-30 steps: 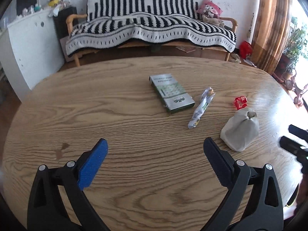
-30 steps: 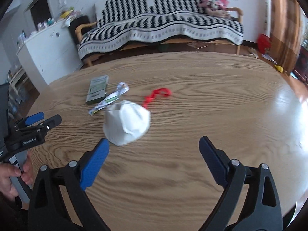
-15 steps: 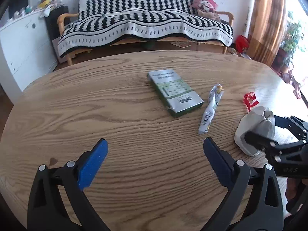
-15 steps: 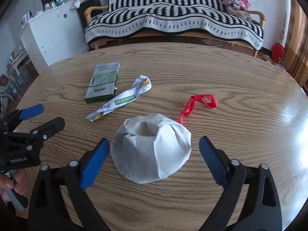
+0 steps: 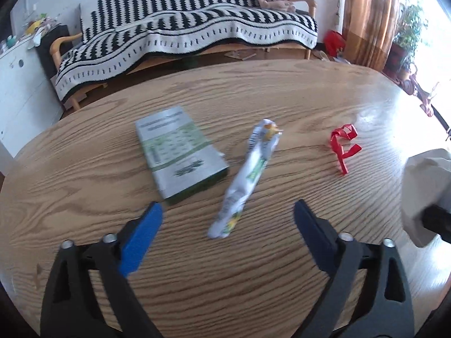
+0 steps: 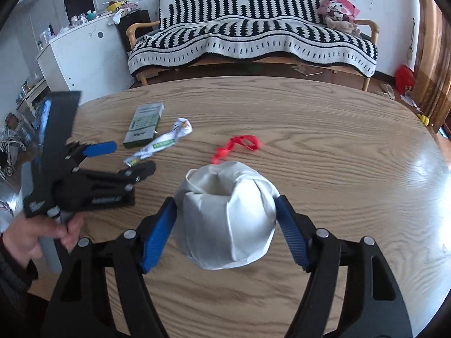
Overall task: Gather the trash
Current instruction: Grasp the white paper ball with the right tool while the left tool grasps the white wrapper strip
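On the oval wooden table (image 5: pixel 84 186) lie a crumpled white-green wrapper (image 5: pixel 248 177), a flat green-white box (image 5: pixel 180 152) and a red plastic strip (image 5: pixel 342 146). My left gripper (image 5: pixel 227 225) hangs over the wrapper's near end. Its jaws are closing, and the wrapper's tip lies between them untouched. In the right wrist view, the right gripper (image 6: pixel 225 200) is still closing, both pads pressed against the sides of a white paper bag (image 6: pixel 225 225) that stands on the table. The left gripper (image 6: pixel 124 159) shows there beside the wrapper (image 6: pixel 160 143).
A person's hand (image 6: pixel 36 233) holds the left gripper's handle at the table's left edge. Beyond the table stand a sofa under a black-and-white striped blanket (image 5: pixel 197 33), a white cabinet (image 6: pixel 76 56) and brown curtains (image 5: pixel 366 14).
My left gripper moved forward and right, from bare table to the wrapper, and its jaws narrowed. My right gripper slid around the white paper bag and closed onto its sides.
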`<state>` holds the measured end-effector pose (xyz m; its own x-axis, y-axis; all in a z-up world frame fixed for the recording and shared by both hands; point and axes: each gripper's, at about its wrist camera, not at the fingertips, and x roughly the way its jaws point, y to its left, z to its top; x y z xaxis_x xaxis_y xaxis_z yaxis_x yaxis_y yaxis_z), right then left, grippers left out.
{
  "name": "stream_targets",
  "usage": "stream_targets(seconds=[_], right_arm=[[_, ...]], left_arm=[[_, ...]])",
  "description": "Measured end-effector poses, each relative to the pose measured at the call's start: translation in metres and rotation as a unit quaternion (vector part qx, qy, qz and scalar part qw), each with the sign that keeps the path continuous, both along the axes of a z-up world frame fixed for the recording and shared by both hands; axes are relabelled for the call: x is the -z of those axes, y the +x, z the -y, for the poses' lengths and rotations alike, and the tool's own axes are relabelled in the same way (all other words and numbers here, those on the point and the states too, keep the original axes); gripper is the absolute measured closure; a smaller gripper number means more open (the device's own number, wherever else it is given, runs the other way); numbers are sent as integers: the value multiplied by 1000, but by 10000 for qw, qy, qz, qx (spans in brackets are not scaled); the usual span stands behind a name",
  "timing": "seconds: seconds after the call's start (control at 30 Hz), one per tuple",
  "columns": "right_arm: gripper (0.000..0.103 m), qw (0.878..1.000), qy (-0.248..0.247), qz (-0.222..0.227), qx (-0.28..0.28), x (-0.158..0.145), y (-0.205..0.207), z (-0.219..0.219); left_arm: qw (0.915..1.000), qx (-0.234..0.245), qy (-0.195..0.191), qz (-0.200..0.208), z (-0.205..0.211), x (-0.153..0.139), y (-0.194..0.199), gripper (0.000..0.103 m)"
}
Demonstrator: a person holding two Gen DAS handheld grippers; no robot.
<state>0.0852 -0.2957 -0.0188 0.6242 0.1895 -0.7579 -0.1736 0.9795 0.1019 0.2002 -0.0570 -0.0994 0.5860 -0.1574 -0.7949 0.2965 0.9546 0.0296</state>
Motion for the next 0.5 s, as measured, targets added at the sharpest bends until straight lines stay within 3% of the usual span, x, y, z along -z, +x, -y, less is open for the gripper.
stream_targets(seconds=[0.07, 0.27, 0.33, 0.5], right_arm=[[33, 10000, -28, 8, 52, -1, -6, 9], [33, 9998, 0, 48, 209, -7, -24, 36], [33, 9997, 25, 70, 241, -12, -32, 45], [33, 9990, 17, 151, 417, -20, -51, 63]], left_arm=[[10000, 30, 32, -29, 6, 2, 2, 28], [9999, 104, 63, -58, 24, -2, -2, 65], [9998, 111, 109, -79, 28, -3, -4, 85], [9996, -119, -65, -267, 30, -5, 0, 89]])
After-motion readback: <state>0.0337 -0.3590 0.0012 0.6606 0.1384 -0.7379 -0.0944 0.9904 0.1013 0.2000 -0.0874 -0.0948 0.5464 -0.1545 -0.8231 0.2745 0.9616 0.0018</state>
